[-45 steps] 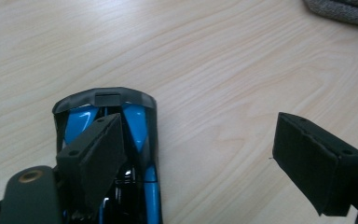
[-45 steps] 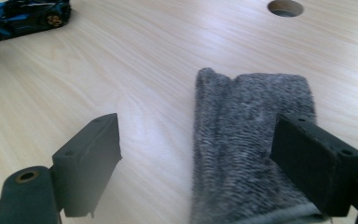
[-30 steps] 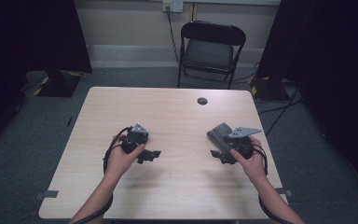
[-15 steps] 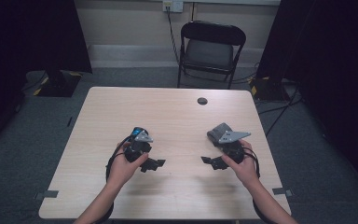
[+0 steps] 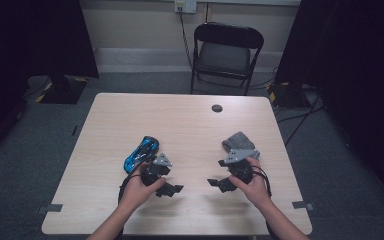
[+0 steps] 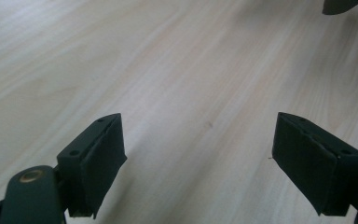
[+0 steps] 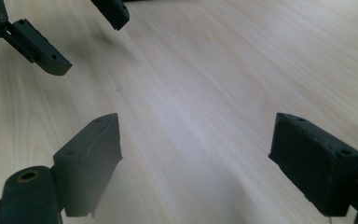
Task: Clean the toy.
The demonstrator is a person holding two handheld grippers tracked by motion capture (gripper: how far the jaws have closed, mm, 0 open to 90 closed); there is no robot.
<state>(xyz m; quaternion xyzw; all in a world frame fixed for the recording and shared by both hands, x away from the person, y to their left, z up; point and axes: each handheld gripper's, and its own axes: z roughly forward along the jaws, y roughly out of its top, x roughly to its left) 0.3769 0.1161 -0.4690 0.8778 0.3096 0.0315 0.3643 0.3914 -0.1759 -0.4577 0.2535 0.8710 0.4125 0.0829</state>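
Note:
A blue toy car point(image 5: 141, 152) lies on the wooden table point(image 5: 190, 130), just behind and left of my left gripper point(image 5: 172, 190). A grey folded cloth point(image 5: 238, 141) lies behind my right gripper point(image 5: 216, 183). Both grippers are held low over the table's front part, pointing toward each other. In the left gripper view my left gripper point(image 6: 200, 163) is open over bare wood. The right gripper point(image 7: 198, 165) is open too in its own view, with the left gripper's jaws at the upper left there.
A small dark round object point(image 5: 217, 108) sits near the table's far edge. A black folding chair point(image 5: 226, 52) stands beyond the table. Cables run along the floor at the right, and tape marks sit at the table's front corners.
Both hands have drawn back toward the front edge, uncovering the blue car and the grey cloth, which now lie on the table apart from the grippers.

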